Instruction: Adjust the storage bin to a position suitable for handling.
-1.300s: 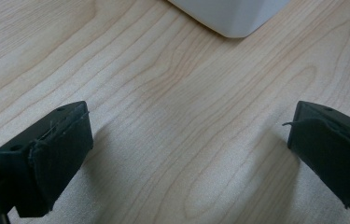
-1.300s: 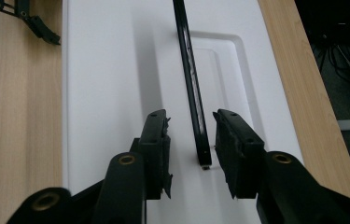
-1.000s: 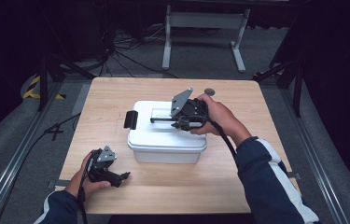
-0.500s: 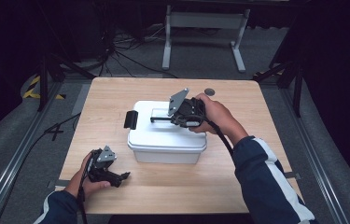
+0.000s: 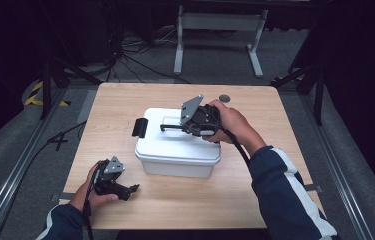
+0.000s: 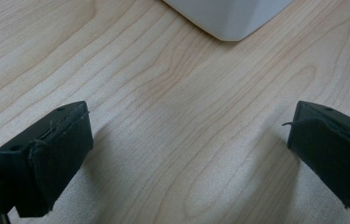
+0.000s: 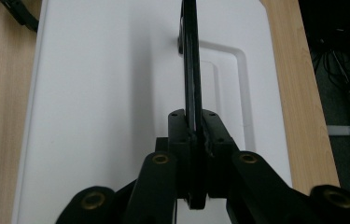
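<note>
White box [image 5: 175, 150] in the middle, plain and glossy, no print on it, with a black latch [image 5: 140, 127] at one end and a thin black handle [image 7: 190, 60] standing over the lid. The desk [image 5: 125, 105] under it is pale blond wood with long wavy grain lines running through. The right claw [image 7: 190, 135] is all black, with small brass-coloured rivets at its joints, and a grey plate on top. The left claw [image 6: 182, 154] is black too, with matt dark pads [image 6: 56, 149] and the same grey plate. A small dark grey disc [image 5: 224, 98] is set in the desk's far side. The sleeve [image 5: 285, 195] is navy blue with a white stripe. The floor [image 5: 20, 165] is grey, with a yellow-and-black striped strip [image 5: 37, 95] at the left.
</note>
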{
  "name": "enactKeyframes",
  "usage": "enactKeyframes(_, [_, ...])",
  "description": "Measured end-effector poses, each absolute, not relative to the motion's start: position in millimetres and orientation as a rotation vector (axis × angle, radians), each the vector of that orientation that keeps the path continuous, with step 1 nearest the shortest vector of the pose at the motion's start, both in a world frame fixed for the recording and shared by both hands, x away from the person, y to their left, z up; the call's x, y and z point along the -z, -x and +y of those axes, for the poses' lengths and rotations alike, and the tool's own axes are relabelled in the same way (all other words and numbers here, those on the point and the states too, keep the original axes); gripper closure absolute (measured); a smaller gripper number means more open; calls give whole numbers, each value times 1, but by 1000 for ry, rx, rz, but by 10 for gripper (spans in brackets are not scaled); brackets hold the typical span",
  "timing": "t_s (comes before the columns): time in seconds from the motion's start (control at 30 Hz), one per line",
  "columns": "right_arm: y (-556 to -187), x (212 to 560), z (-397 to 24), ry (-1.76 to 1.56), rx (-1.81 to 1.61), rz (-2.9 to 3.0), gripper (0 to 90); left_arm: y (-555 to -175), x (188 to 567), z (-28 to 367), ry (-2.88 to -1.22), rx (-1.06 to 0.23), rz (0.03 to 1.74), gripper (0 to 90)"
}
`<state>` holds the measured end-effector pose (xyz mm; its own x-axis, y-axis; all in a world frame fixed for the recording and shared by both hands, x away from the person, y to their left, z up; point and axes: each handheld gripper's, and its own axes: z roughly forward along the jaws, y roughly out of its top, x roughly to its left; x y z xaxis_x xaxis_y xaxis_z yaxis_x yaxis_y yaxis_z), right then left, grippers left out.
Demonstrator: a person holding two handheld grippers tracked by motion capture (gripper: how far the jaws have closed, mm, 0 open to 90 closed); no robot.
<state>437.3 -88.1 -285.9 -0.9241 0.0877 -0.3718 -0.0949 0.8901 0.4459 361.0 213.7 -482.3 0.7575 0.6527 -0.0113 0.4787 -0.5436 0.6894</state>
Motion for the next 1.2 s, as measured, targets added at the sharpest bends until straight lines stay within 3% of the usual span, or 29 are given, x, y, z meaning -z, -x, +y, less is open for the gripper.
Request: enactKeyframes(1.2, [-427,261,-111,34,-743,2585,845,-360,482,214,-2257,-311,845,6])
